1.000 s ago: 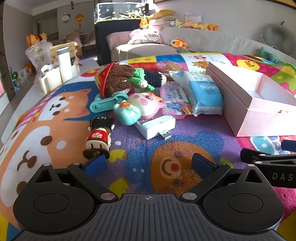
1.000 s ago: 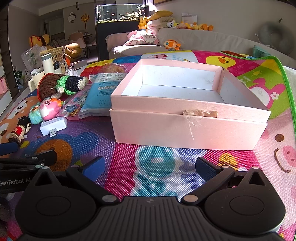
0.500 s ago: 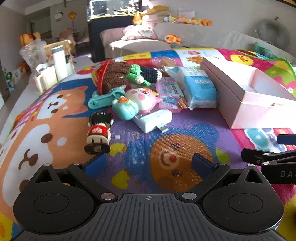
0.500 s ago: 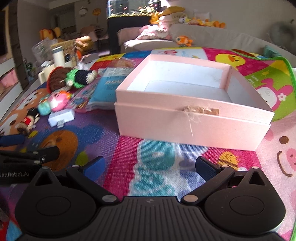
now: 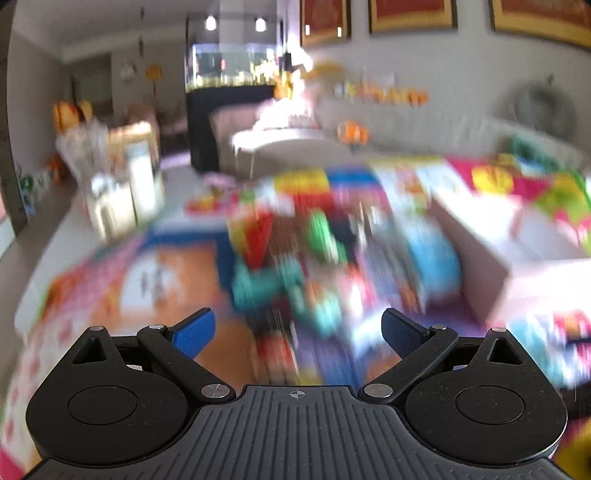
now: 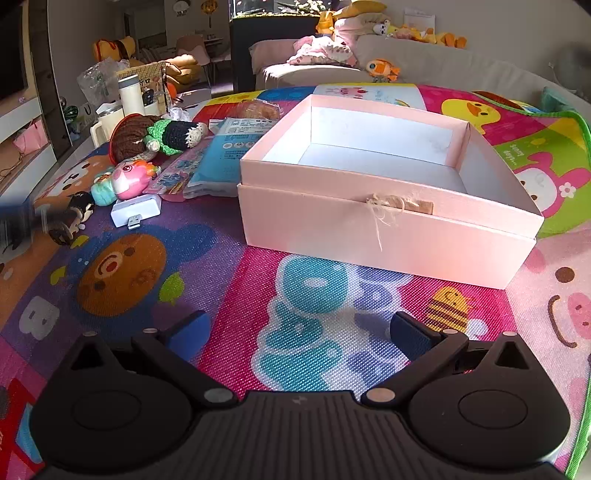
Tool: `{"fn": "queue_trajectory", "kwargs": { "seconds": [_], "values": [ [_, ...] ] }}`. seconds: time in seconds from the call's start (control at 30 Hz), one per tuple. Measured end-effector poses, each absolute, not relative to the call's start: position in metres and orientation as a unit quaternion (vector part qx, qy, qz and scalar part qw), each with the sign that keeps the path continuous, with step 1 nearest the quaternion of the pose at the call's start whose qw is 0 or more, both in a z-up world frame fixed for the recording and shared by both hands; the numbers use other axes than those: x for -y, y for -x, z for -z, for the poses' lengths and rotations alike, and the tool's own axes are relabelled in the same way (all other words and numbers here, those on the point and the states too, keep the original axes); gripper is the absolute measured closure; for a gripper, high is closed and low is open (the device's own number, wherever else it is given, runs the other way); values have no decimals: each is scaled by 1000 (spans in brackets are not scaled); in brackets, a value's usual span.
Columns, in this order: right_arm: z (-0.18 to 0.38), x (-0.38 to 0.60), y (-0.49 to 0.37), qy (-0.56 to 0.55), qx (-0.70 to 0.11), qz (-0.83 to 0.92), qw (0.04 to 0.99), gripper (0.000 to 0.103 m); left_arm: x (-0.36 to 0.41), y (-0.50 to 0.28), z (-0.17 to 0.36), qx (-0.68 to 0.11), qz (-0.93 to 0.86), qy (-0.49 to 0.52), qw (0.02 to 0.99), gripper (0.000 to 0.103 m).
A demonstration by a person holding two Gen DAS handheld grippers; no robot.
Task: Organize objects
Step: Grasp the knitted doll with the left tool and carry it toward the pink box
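Note:
An open pink box [image 6: 388, 221] stands on the colourful play mat [image 6: 295, 302], empty inside. To its left lies a heap of toys: a crocheted doll [image 6: 155, 136], a pink pig toy [image 6: 129, 179], a white charger [image 6: 136, 211], a blue wipes pack [image 6: 229, 155] and a small black-and-red figurine [image 6: 74, 218]. My right gripper [image 6: 299, 334] hovers open over the mat in front of the box, holding nothing. My left gripper [image 5: 298, 328] is open and empty too; its view is heavily motion-blurred, with the toy heap [image 5: 314, 266] smeared ahead and the pink box [image 5: 517, 251] at the right.
A grey sofa [image 6: 424, 70] with plush toys runs behind the mat. A fish tank on a dark cabinet [image 6: 273, 22] stands at the back. White cups and a bottle [image 6: 129, 96] sit off the mat's far left corner. A dark blurred shape [image 6: 18, 225] shows at the right wrist view's left edge.
The left gripper has swung quickly and its view has tipped upward, blurring everything. The right gripper has moved left and higher, so the box sits further right in its view. Both stay open.

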State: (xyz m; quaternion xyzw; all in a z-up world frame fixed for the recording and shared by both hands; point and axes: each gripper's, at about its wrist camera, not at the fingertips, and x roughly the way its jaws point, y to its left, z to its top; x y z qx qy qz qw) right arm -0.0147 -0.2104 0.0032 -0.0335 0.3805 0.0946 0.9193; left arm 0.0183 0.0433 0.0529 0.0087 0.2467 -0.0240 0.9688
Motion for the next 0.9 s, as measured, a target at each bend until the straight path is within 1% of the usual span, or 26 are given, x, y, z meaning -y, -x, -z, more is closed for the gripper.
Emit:
{"fn": "queue_trajectory", "kwargs": {
  "seconds": [0.07,0.13,0.2,0.3,0.37,0.4,0.57,0.67,0.7,0.73,0.77,0.8,0.83,0.9],
  "values": [
    [-4,210,14,35,-381,-94,919,0,-52,-44,-66,-229,41,6,972,3],
    [-4,210,14,35,-380,-95,919,0,-64,-85,-69,-263,64,30,962,3],
    [-4,210,15,35,-379,-95,920,0,-80,-124,-66,-301,55,79,949,3],
    [-4,209,15,35,-378,-94,921,0,-95,-156,-57,-341,36,174,923,5],
    [-3,209,15,35,-377,-94,921,0,-94,-166,-50,-354,25,213,910,5],
    [-3,209,15,35,-377,-94,921,0,-89,-169,-48,-359,18,217,908,4],
    [-3,209,15,35,-376,-93,921,0,-51,-203,-36,-364,-61,143,918,3],
    [-3,210,15,34,-375,-92,922,0,-53,-215,-29,-362,-73,167,914,5],
    [-3,209,16,34,-375,-92,922,0,-55,-213,-29,-361,-72,173,914,7],
    [-3,209,16,34,-375,-91,922,0,-56,-212,-30,-357,-69,174,915,14],
    [-3,209,16,31,-374,-90,923,0,-58,-207,-32,-353,-58,173,918,15],
    [-2,209,17,29,-372,-88,924,0,-62,-202,-34,-350,-41,173,920,19],
    [-2,209,17,28,-371,-85,924,0,-65,-197,-37,-342,-32,173,923,32],
    [-2,208,16,27,-371,-84,924,0,-76,-176,-50,-316,1,174,933,33]
  ]
}}
